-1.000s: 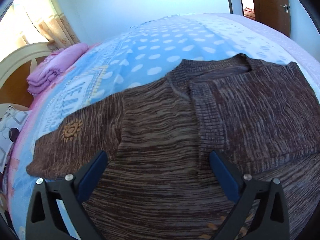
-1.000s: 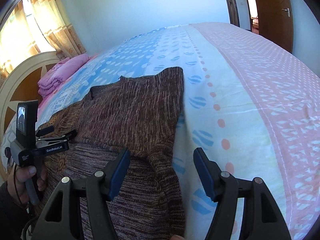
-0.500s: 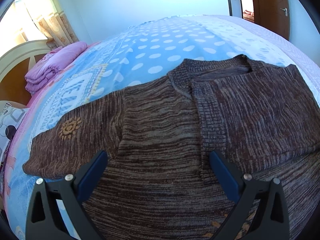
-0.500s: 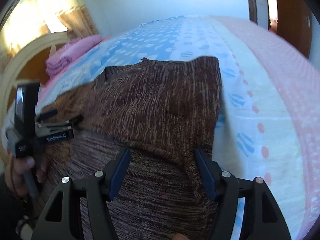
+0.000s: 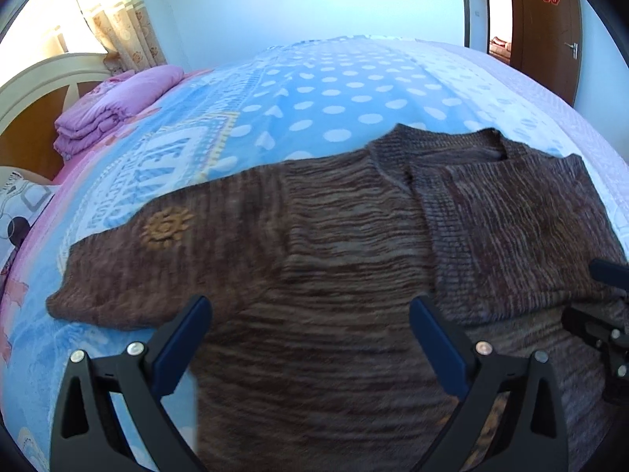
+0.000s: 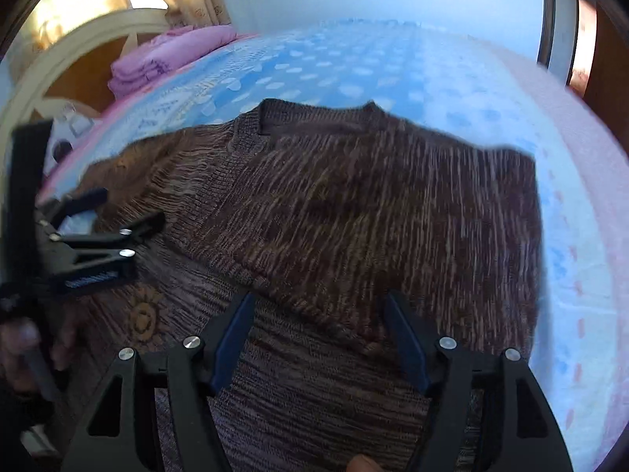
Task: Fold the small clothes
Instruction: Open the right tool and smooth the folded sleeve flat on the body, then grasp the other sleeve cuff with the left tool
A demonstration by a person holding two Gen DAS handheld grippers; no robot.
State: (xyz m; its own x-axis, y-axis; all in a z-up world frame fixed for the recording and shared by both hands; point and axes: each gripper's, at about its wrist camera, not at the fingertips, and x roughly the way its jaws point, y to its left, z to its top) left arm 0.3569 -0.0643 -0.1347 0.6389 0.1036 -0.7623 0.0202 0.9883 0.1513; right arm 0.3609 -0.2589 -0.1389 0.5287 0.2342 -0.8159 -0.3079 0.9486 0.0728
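Observation:
A brown striped knit sweater [image 5: 346, 259] lies on the bed, collar away from me. Its right sleeve [image 5: 511, 236] is folded across the body; its left sleeve [image 5: 165, 247], with an orange sun motif, lies spread out to the left. My left gripper [image 5: 310, 314] is open and empty above the sweater's lower body. My right gripper [image 6: 318, 310] is open and empty above the cuff edge of the folded sleeve [image 6: 354, 212]. The right wrist view shows the sweater [image 6: 314, 393] and the left gripper [image 6: 106, 247] at its left. The right gripper's body shows at the right edge of the left wrist view.
The bed has a blue dotted cover [image 5: 334, 90] with pink borders [image 6: 582, 204]. Folded purple bedding [image 5: 114, 106] lies by the headboard [image 5: 35, 78] at the far left. A wooden door [image 5: 550, 27] stands at the far right.
The right gripper has swung left from the sweater's right edge to over the folded sleeve. The left gripper has shifted slightly left, bringing more of the spread sleeve into view.

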